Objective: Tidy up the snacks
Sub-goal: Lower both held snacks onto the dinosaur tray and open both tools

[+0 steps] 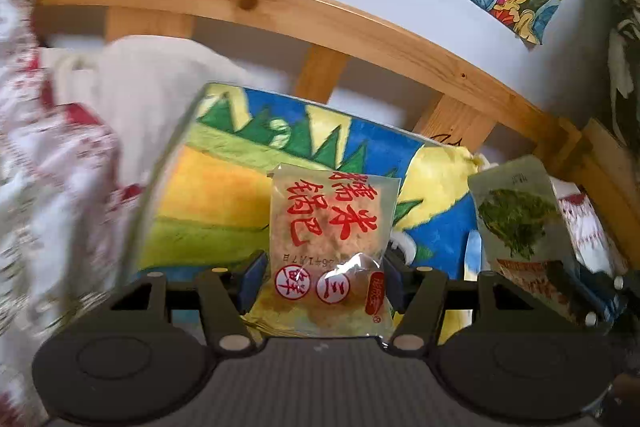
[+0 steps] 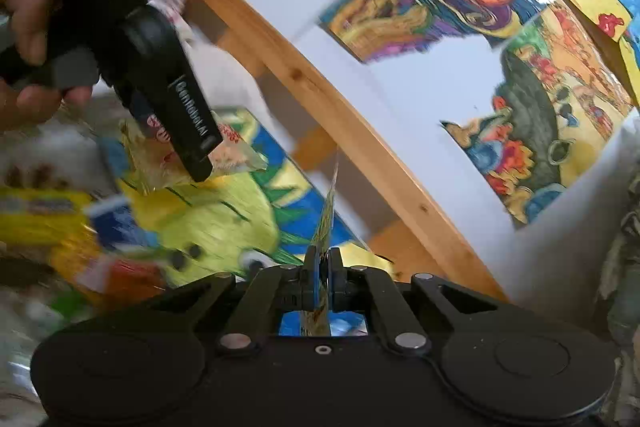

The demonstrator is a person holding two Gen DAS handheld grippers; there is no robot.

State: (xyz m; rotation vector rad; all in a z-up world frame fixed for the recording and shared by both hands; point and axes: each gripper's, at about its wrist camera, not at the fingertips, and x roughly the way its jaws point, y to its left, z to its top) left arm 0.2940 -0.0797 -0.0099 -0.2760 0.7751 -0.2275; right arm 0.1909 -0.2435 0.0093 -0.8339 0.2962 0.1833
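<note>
The left gripper (image 1: 322, 279) clamps a clear snack packet (image 1: 330, 247) with red lettering by its lower edges, holding it upright above a painted sheet (image 1: 224, 187) by a wooden rail (image 1: 280, 11). The right gripper (image 2: 323, 281) is pinched tight on a thin green-printed sachet (image 1: 516, 215), seen edge-on from its own camera. In the right view a hand (image 2: 24, 39) grips the left tool, while more snacks (image 2: 44, 211) lie blurred below. Both packets look light, crinkly and slippery, and the crisp cake inside the clear one seems breakable. A hold on the sealed border, not the filled middle, looks safest.
</note>
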